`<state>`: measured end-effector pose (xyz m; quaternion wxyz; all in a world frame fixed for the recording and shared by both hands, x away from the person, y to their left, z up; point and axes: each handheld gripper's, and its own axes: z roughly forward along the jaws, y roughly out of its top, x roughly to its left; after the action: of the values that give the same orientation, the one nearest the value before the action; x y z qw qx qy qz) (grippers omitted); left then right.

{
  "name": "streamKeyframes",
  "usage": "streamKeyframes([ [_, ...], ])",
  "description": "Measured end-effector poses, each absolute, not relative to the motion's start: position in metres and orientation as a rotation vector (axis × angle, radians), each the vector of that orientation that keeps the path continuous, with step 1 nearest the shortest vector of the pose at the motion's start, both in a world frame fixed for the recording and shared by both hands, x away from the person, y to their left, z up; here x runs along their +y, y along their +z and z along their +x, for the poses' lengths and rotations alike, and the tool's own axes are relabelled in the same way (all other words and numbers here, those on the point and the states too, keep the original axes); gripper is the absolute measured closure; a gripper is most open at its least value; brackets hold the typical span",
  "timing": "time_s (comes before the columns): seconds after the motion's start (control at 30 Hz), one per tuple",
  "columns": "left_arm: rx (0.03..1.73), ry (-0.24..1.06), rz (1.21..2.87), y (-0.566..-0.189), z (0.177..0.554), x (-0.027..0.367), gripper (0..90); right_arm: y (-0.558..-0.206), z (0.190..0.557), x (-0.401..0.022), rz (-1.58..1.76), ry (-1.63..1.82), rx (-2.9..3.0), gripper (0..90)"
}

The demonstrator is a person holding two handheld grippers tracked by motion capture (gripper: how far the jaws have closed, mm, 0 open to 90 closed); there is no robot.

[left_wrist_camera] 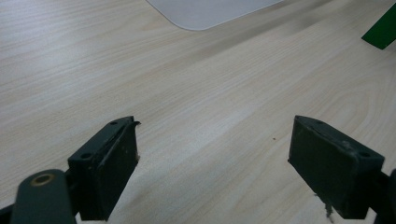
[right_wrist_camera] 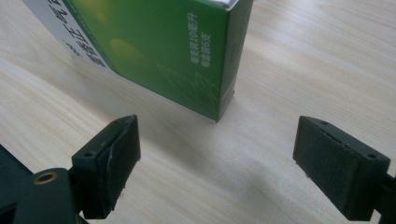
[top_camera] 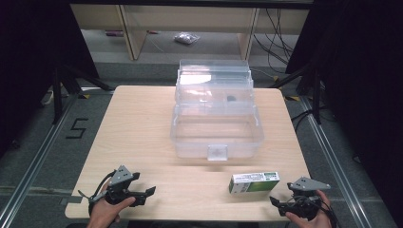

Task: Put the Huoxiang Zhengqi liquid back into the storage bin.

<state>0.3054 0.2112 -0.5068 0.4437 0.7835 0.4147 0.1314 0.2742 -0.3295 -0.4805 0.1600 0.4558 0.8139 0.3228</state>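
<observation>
1. Where the high view looks down on the pale wood tabletop (top_camera: 142, 128), two sets of tongs sit at its near edge, one per hand: left tongs (top_camera: 145, 192) at the near-left corner, right tongs (top_camera: 278, 202) at the near-right corner; well apart from each other.
2. Left tongs: held in the person's left hand (top_camera: 107, 211); jaws point toward the right across the tabletop; in the left gripper view the left tongs (left_wrist_camera: 212, 163) stand spread wide, released, bare wood grain between them, grasping nothing.
3. Right tongs: held in the right hand (top_camera: 311, 218); in the right gripper view the right tongs (right_wrist_camera: 217, 163) are likewise spread wide and released; nothing between the jaws; each carries a grey three-cornered plate on top.
4. Boxes counted: one green-and-white carton (top_camera: 254, 182); lies on the tabletop near the front right, just beside the right tongs, not touching them that I can tell; in the right gripper view the carton (right_wrist_camera: 159, 51) stands just ahead of the open jaws, a corner toward the camera, white print on the green face.
5. Containers counted: one clear plastic case (top_camera: 216, 128), lid open and standing up at the back; sits mid-tabletop toward the far edge; a small dark item (top_camera: 231, 99) shows in its upper part, too small to identify.
6. Left gripper view also catches a rounded pale corner of the case (left_wrist_camera: 210, 11) at top, and a sliver of green carton (left_wrist_camera: 383, 30) at the upper right.
</observation>
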Motion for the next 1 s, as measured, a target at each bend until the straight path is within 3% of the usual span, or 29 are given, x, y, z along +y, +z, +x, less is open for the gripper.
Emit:
streamKeyframes([
  [1.0,1.035,0.32,1.919,-0.507,0.305,0.211,15.0,-0.431,0.291,-0.315,1.132,0.872,2.463,16.0],
])
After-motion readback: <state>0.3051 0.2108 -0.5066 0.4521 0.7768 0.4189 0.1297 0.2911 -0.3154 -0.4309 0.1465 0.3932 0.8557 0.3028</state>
